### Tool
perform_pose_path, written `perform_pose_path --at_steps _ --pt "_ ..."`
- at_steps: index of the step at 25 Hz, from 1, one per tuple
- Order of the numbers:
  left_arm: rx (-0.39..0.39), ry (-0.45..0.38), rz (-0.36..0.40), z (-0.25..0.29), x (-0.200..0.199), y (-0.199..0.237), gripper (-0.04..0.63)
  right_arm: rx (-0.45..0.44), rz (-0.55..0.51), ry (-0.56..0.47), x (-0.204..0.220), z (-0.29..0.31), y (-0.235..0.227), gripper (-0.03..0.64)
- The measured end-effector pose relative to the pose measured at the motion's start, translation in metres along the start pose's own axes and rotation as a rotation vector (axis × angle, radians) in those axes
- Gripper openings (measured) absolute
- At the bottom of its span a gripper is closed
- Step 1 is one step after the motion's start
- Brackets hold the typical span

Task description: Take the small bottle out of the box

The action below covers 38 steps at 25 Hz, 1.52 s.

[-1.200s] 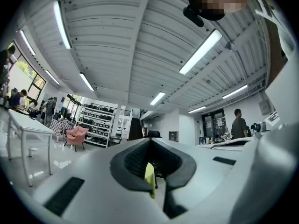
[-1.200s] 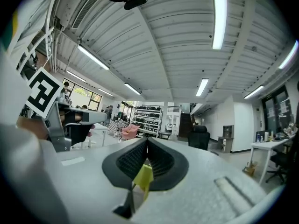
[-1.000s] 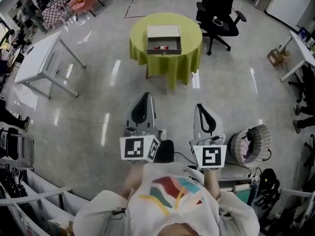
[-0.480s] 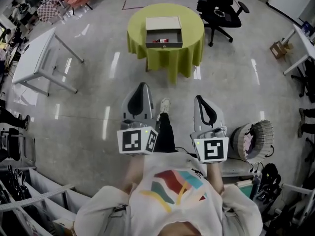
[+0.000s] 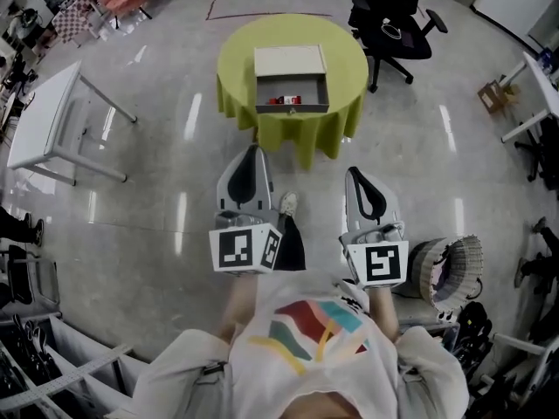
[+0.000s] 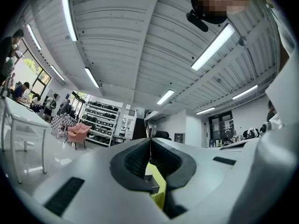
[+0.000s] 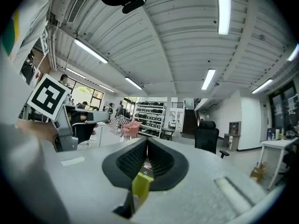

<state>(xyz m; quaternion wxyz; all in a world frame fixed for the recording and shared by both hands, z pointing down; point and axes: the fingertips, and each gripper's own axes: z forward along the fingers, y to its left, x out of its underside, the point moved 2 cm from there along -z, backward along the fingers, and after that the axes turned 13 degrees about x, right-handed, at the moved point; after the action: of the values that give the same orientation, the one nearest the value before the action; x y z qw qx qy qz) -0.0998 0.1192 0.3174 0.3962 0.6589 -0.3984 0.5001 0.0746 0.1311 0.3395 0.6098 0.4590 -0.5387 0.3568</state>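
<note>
An open grey box (image 5: pixel 291 78) stands on a round table with a yellow-green cloth (image 5: pixel 327 125), far ahead of me in the head view. Small red and white items (image 5: pixel 281 100) lie along the box's front wall; which one is the small bottle is too small to tell. My left gripper (image 5: pixel 253 151) and right gripper (image 5: pixel 356 173) are held side by side close to my body, well short of the table. In the gripper views the left gripper (image 6: pixel 150 141) and right gripper (image 7: pixel 147 141) are both shut, with nothing between the jaws.
A black office chair (image 5: pixel 397 24) stands to the right behind the table. A white table (image 5: pixel 44 120) is at the left and a white desk (image 5: pixel 537 85) at the far right. A wicker basket (image 5: pixel 450 269) sits by my right side. Polished floor lies between me and the round table.
The view has shifted as the person walks toward the round table, and a shoe now shows between the grippers. Both grippers stay shut and keep their place by the body.
</note>
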Motion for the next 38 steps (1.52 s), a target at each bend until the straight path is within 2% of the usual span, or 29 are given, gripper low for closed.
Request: perform_pose_path --at_steps 7,12,17,23,32,38 --pt "0.013 0.021 0.008 0.109 -0.001 0.076 0.015 -0.003 0.001 0.005 -0.013 0.135 -0.013 0.002" --pt "0.062 0.043 0.019 0.188 0.003 0.119 0.015 -0.005 0.045 0.017 -0.018 0.223 -0.024 0.002" --pt "0.118 0.057 0.034 0.253 0.003 0.149 0.015 0.012 0.039 0.035 -0.015 0.291 -0.032 0.002" --pt "0.126 0.063 0.02 0.291 0.008 0.164 0.015 0.004 0.05 0.078 -0.003 0.324 -0.038 0.002" --pt "0.149 0.1 0.012 0.317 0.024 0.168 0.015 -0.013 0.054 0.081 0.0 0.356 -0.057 0.002" --pt "0.133 0.082 0.056 0.333 0.022 0.162 0.015 -0.05 0.057 0.073 -0.002 0.374 -0.067 0.002"
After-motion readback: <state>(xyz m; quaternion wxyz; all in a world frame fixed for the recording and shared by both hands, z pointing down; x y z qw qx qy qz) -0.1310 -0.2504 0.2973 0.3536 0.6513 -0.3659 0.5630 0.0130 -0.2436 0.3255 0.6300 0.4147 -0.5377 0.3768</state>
